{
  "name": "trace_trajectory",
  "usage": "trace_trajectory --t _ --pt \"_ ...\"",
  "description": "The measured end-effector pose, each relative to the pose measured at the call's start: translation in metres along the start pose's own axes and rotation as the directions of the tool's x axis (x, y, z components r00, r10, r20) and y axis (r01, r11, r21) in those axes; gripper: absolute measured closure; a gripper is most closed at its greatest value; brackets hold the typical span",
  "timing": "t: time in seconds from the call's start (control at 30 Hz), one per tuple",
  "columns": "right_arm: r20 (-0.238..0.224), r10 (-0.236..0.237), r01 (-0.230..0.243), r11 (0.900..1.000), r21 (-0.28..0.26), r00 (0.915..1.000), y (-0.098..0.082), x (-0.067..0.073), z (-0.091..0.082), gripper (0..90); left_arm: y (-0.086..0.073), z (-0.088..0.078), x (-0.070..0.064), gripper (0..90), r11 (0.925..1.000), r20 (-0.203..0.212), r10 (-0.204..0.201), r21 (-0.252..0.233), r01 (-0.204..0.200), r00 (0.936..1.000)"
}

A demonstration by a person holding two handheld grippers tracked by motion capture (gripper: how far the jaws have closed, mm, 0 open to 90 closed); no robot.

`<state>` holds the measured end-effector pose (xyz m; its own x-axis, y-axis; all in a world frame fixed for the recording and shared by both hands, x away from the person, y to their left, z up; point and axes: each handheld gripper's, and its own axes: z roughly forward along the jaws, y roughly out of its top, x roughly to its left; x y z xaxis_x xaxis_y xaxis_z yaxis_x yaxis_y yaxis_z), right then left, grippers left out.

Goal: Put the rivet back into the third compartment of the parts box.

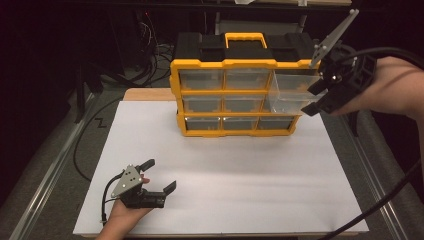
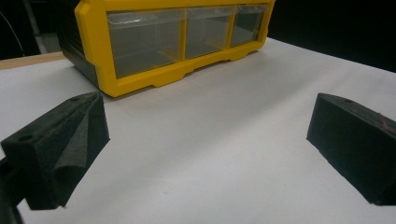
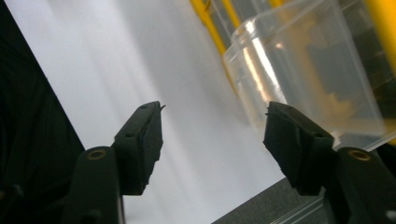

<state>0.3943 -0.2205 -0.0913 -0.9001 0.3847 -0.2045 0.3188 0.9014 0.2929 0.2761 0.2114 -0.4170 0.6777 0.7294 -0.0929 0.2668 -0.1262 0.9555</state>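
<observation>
In the high view, a yellow-framed organizer [image 1: 235, 97] with three rows of clear drawers stands in the upper middle of the frame, at the far edge of a white sheet [image 1: 225, 170] that covers the table. One clear drawer [image 1: 292, 90] at the right end of the top row sticks out toward the camera, well clear of the frame's front. The right gripper [image 1: 317, 100] sits at the upper right, just beside that drawer's right front corner, with the person's hand [image 1: 380, 90] and forearm coming in from the right edge. Its jaws stand apart and nothing is between them. The left gripper [image 1: 159, 175] rests low in the lower left of the frame on the sheet, held in the person's hand [image 1: 122, 212], well apart from the organizer; its jaws are spread wide and empty.

In the left gripper view, the two black jaws rise at the lower left and right edges, far apart, with bare white sheet [image 2: 210, 154] between them. The organizer [image 2: 173, 42] fills the upper left to upper middle, its bottom row of clear drawers facing the camera.

In the right gripper view, the jaws stand parted in the lower half of the frame with only the white sheet [image 3: 116, 60] behind the gap. The clear drawer [image 3: 299, 70] lies in the upper right, just beyond the right-hand jaw; whether that jaw touches it cannot be told. Yellow frame [image 3: 383, 23] shows behind it.
</observation>
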Motion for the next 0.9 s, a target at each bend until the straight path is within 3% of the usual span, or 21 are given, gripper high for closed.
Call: trace_trajectory --t 0.13,0.27,0.5,0.63,0.7,0.8,0.9 --pt "-0.033 0.024 -0.025 1.000 -0.016 0.9992 -0.012 0.012 0.011 32.9 0.000 0.001 -0.001 0.3 1.0000 0.002 0.006 -0.002 -0.006 1.0000" --pt "-0.079 0.027 -0.028 1.000 -0.009 0.9965 -0.020 0.023 0.036 25.7 0.001 0.001 -0.002 0.3 1.0000 0.011 0.001 -0.010 0.000 0.9999" --pt "-0.134 0.022 -0.020 1.000 0.019 0.9907 -0.032 0.039 0.102 10.0 0.001 0.002 -0.003 0.3 0.9999 0.023 0.008 -0.010 -0.008 0.9997" --pt "-0.174 0.050 -0.045 0.999 0.031 0.9835 -0.039 0.047 0.146 0.0 0.001 0.002 -0.002 0.3 0.9999 0.021 0.005 -0.012 -0.005 0.9998" --pt "-0.181 0.052 -0.046 0.998 0.038 0.9820 -0.042 0.051 0.168 0.0 0.001 0.001 -0.002 0.3 0.9999 0.020 0.006 -0.011 -0.006 0.9998" --pt "-0.156 0.086 -0.078 0.995 0.056 0.9840 -0.047 0.058 0.201 0.0 0.001 0.001 -0.003 0.3 0.9999 0.018 0.007 -0.013 -0.006 0.9998" --pt "-0.164 0.116 -0.106 0.992 0.069 0.9796 -0.053 0.065 0.232 0.0 0.001 0.000 -0.002 0.3 0.9999 0.017 0.010 -0.007 -0.010 0.9998"
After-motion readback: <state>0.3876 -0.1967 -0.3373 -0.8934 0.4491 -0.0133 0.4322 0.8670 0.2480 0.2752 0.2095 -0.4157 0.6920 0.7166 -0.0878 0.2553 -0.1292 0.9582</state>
